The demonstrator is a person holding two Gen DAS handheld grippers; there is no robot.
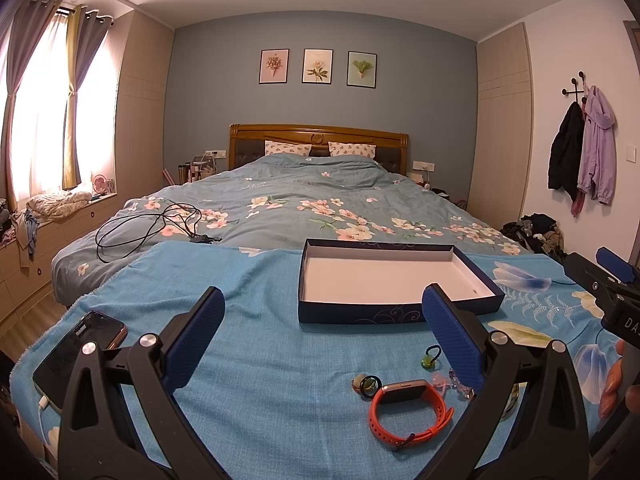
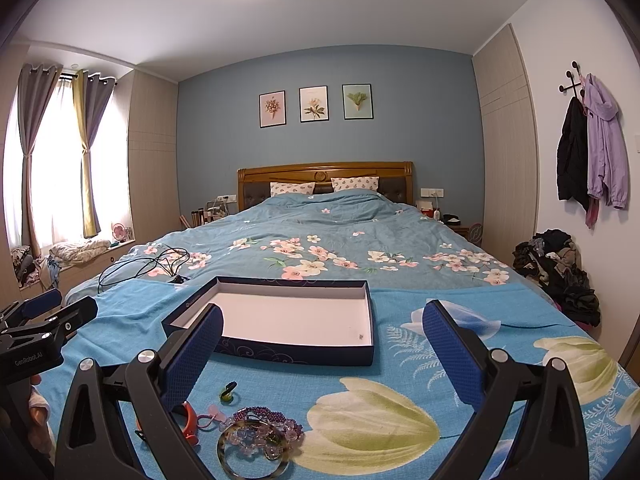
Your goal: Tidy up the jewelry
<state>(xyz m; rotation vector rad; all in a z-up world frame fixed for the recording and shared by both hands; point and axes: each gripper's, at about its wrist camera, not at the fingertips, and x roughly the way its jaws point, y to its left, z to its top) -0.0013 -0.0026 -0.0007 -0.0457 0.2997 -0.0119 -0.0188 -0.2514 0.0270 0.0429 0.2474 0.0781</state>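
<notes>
An open dark-blue box [image 1: 360,314] [image 2: 280,354] with a white inside lies on the blue floral cloth at the foot of the bed. Near me sit an orange wristband watch [image 1: 408,412] [image 2: 190,420], a small ring [image 1: 366,384], a green bead on a black loop [image 1: 429,360] [image 2: 228,393], a pale bangle [image 2: 252,450] and purple and clear bead bracelets [image 2: 266,420]. My left gripper [image 1: 324,336] is open, above the cloth left of the watch. My right gripper [image 2: 322,348] is open, over the box's near edge, holding nothing.
A phone [image 1: 78,354] with a white cable lies at the cloth's left edge. A black cable [image 1: 148,226] is coiled on the duvet behind. Clothes are piled on the floor at right [image 2: 560,276]. A person's fingers [image 1: 614,384] hold the right tool.
</notes>
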